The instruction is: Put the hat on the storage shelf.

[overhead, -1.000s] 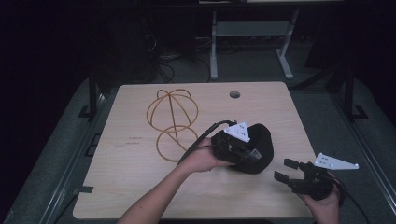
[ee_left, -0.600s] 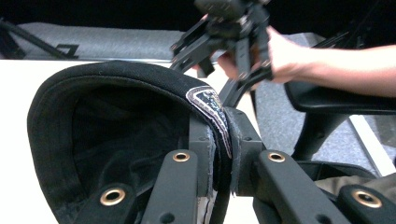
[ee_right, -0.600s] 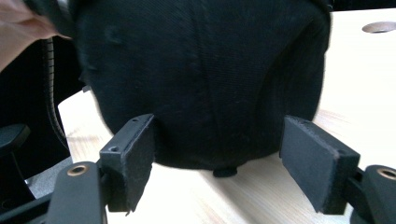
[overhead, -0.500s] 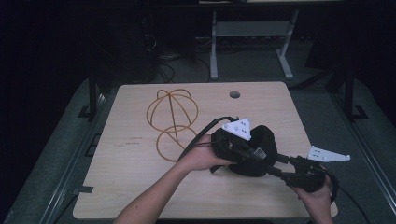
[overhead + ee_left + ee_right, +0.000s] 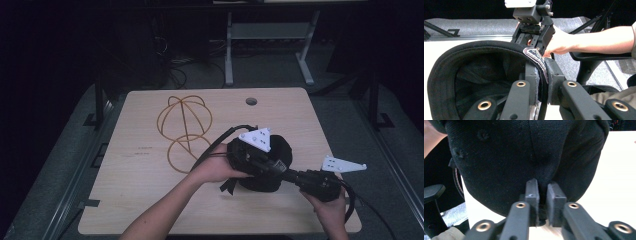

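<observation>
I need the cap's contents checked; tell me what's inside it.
Inside the black cap, dark lining and one jaw of the left gripper, pinching its rim. Its deeper hollow is too dark to check.

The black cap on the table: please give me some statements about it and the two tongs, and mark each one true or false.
1. The left tongs are closed on the rim of the black cap. True.
2. The right tongs are wide open and far from the cap. False: their jaws have just been closing and now pinch the cap's fabric.
3. The orange wire frame lies on the table, apart from the cap. True.
4. The cap hangs on the wire frame. False: the cap is between the two tongs, near the front right of the table.
5. The inside of the cap faces the left gripper view. True.
</observation>
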A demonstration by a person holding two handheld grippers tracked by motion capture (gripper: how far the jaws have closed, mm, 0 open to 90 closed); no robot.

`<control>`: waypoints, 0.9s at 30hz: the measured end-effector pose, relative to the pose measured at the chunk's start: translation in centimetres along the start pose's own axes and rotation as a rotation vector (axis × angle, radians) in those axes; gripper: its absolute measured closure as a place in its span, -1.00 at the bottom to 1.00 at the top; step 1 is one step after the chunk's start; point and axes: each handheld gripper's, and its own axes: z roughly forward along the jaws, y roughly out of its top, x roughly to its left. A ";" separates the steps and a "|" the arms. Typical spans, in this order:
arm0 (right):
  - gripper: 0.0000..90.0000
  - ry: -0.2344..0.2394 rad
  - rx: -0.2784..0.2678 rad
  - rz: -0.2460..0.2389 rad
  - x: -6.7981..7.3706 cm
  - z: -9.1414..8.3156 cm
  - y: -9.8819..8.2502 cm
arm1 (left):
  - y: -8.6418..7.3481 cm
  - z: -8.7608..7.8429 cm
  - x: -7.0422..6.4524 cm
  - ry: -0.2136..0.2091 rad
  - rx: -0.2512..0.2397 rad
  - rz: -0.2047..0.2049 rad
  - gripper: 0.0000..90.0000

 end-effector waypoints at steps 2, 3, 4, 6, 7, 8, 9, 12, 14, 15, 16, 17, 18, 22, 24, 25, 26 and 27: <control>0.94 0.011 0.002 -0.002 0.1 0.0 0.1 | -0.2 -0.3 0.0 0.001 -0.002 -0.004 0.82; 0.95 0.009 0.001 -0.003 0.1 -0.1 0.1 | -0.3 -0.4 0.0 0.002 -0.002 -0.008 0.82; 0.95 0.005 0.000 -0.004 0.0 -0.2 0.1 | -0.5 -0.5 0.0 0.007 -0.001 -0.012 0.81; 0.96 0.000 0.002 -0.009 0.0 -0.3 0.2 | -0.9 -0.9 0.0 0.019 -0.001 -0.019 0.80; 0.96 -0.005 0.006 -0.006 0.1 -0.4 0.3 | -1.1 -1.0 -0.1 0.027 0.000 -0.023 0.78; 0.96 -0.007 0.004 -0.011 0.1 -0.6 0.3 | -1.3 -1.2 -0.1 0.033 0.003 -0.028 0.75; 0.96 -0.008 0.006 -0.009 0.2 -0.7 0.4 | -1.5 -1.4 -0.2 0.038 0.009 -0.032 0.71; 0.96 -0.026 0.014 -0.025 0.4 -1.1 0.8 | -2.0 -1.7 -0.4 0.063 0.019 -0.037 0.60; 0.96 -0.039 0.020 -0.038 0.5 -1.3 1.1 | -2.3 -1.9 -0.6 0.087 0.023 -0.037 0.53; 0.96 -0.044 0.024 -0.043 0.6 -1.4 1.3 | -2.4 -2.0 -0.7 0.098 0.028 -0.036 0.50; 0.97 -0.051 0.024 -0.049 0.7 -1.5 1.5 | -2.6 -2.1 -0.8 0.107 0.026 -0.039 0.45; 0.97 -0.055 0.025 -0.058 0.8 -1.7 1.7 | -2.7 -2.2 -0.9 0.114 0.026 -0.045 0.40; 0.97 -0.061 0.024 -0.064 0.9 -1.8 1.9 | -2.9 -2.4 -1.0 0.125 0.025 -0.051 0.36; 0.97 -0.074 0.029 -0.081 1.1 -2.3 2.4 | -4.1 -3.2 -2.1 0.182 0.008 -0.051 0.23; 0.97 -0.084 0.029 -0.090 1.2 -2.6 2.7 | -4.9 -3.5 -2.3 0.199 0.003 -0.061 0.20; 0.97 -0.086 0.029 -0.092 1.2 -2.7 2.8 | -5.3 -3.7 -2.5 0.212 0.002 -0.065 0.19; 0.97 -0.093 0.028 -0.096 1.3 -2.8 3.0 | -5.8 -3.9 -2.5 0.220 0.001 -0.068 0.19; 0.97 -0.097 0.026 -0.101 1.3 -2.9 3.1 | -6.2 -4.0 -2.6 0.227 0.001 -0.076 0.18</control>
